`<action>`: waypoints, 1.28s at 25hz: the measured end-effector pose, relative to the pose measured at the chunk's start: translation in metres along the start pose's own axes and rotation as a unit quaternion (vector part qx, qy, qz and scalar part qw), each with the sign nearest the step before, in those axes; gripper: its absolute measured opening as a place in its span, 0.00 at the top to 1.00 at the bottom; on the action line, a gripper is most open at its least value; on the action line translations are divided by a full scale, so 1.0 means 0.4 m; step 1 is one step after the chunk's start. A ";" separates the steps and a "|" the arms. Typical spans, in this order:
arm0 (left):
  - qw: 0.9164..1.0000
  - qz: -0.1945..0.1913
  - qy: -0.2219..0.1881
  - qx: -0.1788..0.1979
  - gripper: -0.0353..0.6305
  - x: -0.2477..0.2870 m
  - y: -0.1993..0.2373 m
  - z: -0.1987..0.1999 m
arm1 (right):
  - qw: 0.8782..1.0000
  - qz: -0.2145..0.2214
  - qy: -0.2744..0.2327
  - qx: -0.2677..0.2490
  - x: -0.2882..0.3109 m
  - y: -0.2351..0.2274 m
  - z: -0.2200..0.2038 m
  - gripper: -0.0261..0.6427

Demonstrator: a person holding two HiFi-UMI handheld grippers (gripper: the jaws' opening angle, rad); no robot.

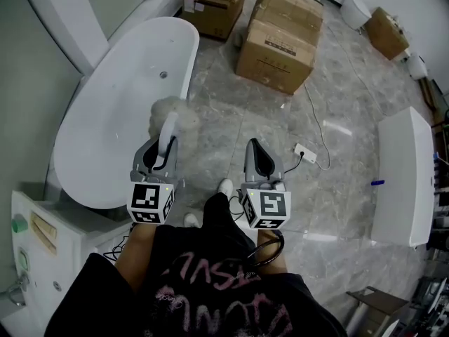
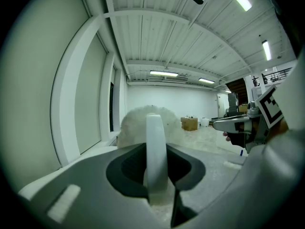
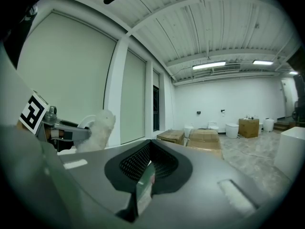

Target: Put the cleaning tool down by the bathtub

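- The cleaning tool point(image 1: 168, 112), a white-handled brush with a fluffy head, is held in the air. In the head view it is seen against the near edge of the bathtub point(image 1: 105, 146), and it is not yet set down.
- The left gripper point(image 1: 163, 146) is clamped on the tool's white handle. In the left gripper view the handle is seen standing upright between the jaws.
- The right gripper point(image 1: 256, 149) is held beside it over the marble floor point(image 1: 224, 118). Its jaws are brought together and nothing is carried between them.
- If the jaws are parted at this height, the tool is likely to be dropped rather than placed. The rounded head could bounce or roll, and it could end up inside the tub instead of beside it.
- The tub's rim is smooth and curved, so a tool leant against it could slide off.
- The handle is slim, so it might twist in the jaws while being lowered.
- A socket strip point(image 1: 306, 153) and its cable are laid on the floor near the feet. A stumble could be caused if a step is taken that way.
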State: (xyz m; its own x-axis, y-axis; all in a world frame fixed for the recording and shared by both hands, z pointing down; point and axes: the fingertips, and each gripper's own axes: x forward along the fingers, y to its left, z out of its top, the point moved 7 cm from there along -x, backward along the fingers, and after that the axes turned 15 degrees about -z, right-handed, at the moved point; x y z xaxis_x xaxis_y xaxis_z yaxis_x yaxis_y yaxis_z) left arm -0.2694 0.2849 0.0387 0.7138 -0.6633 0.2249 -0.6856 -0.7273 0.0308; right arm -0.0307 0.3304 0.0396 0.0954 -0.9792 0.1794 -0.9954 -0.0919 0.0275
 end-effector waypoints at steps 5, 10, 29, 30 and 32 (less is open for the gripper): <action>1.000 0.001 0.019 -0.009 0.83 0.115 0.018 -0.006 | 1.000 0.001 0.015 0.011 0.102 -0.065 -0.012 0.94; 0.999 0.006 0.041 -0.020 0.83 0.252 0.037 -0.014 | 0.999 0.007 0.034 0.017 0.224 -0.143 -0.028 0.94; 0.993 0.020 0.111 -0.017 0.83 0.541 0.045 -0.028 | 0.995 0.040 0.085 0.042 0.488 -0.325 -0.107 0.94; 0.993 0.019 0.112 -0.018 0.83 0.549 0.048 -0.027 | 0.995 0.039 0.087 0.043 0.494 -0.326 -0.108 0.94; 0.993 0.015 0.115 -0.019 0.83 0.569 0.055 -0.032 | 0.994 0.038 0.089 0.041 0.507 -0.329 -0.110 0.94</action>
State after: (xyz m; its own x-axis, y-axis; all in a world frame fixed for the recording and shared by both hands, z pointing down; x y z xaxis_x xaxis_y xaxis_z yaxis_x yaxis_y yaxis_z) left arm -0.1240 0.1201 0.1029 0.6447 -0.6236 0.4420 -0.7137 -0.6982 0.0559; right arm 0.1200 0.1519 0.1156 0.0122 -0.9366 0.3501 -0.9966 -0.0398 -0.0717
